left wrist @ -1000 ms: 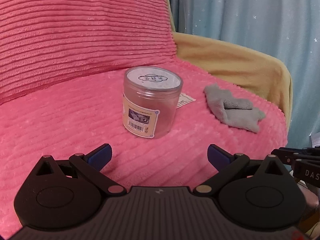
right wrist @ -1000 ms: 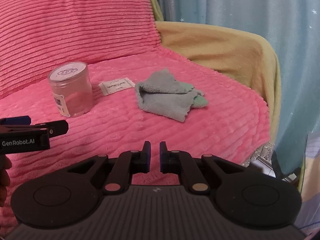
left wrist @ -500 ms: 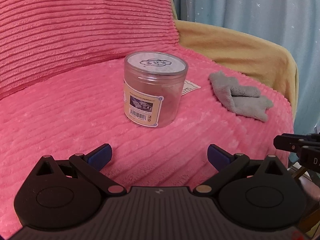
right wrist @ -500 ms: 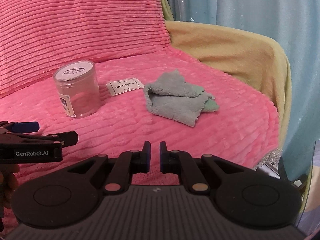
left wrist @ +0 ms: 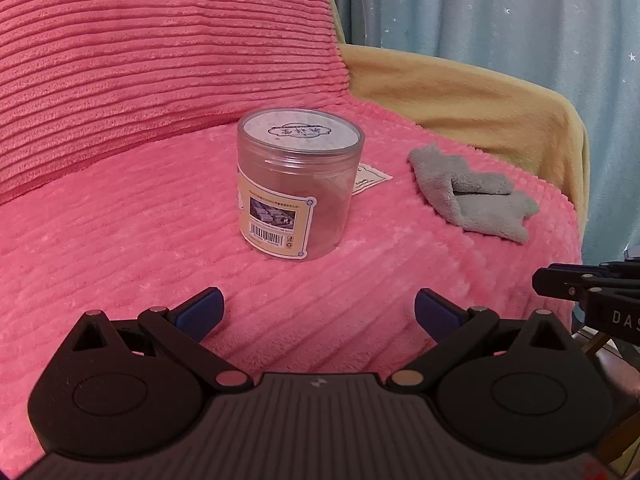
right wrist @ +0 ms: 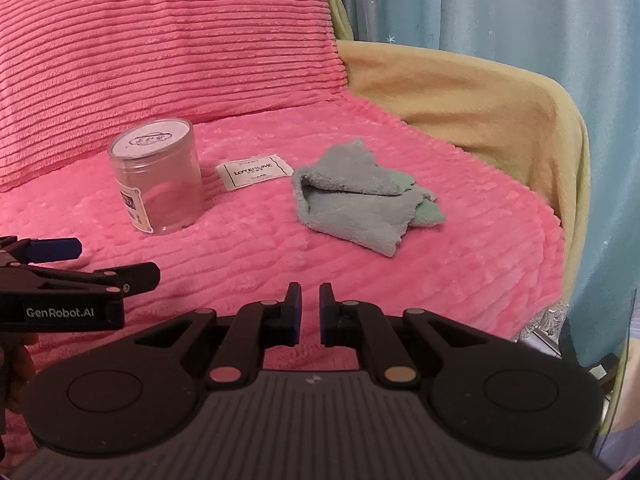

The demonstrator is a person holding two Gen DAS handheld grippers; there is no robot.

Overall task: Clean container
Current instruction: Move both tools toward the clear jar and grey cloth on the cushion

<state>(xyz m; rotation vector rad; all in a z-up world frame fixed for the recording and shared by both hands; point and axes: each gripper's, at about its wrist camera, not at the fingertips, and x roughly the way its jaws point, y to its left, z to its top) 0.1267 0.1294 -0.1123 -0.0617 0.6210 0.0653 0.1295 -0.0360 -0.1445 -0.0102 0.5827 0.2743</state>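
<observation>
Pink ribbed plush [left wrist: 120, 220] covers the seat, with a matching cushion [left wrist: 160, 40] propped at the back, a yellow throw [left wrist: 480, 100] over the armrest at 2 o'clock and a blue star-print curtain [left wrist: 500, 8] behind it.

From the left wrist camera, the left gripper [left wrist: 318, 312] hovers low over the plush with its blue-padded fingers [left wrist: 200, 312] spread wide, holding nothing. At 12 o'clock from it, well clear of the pads, the jar [left wrist: 298, 184] stands upright: clear plastic, a printed disc on its lid, a barcode label on its side. Just behind the jar at 2 o'clock a white card [left wrist: 370, 178] lies flat, partly hidden by it. Farther toward 2 o'clock a grey cloth [left wrist: 468, 196] lies crumpled, apart from both. The other tool shows at the right edge.

From the right wrist camera, the left gripper [right wrist: 80, 264] juts in at 9 o'clock, a hand [right wrist: 16, 372] under it. The jar [right wrist: 156, 176] sits at 11 o'clock, the card [right wrist: 254, 170] beside it, the cloth [right wrist: 360, 204] near 1 o'clock with a green edge showing. The right gripper [right wrist: 310, 314] has its fingers drawn nearly together, a narrow slit between the pads, nothing held.
</observation>
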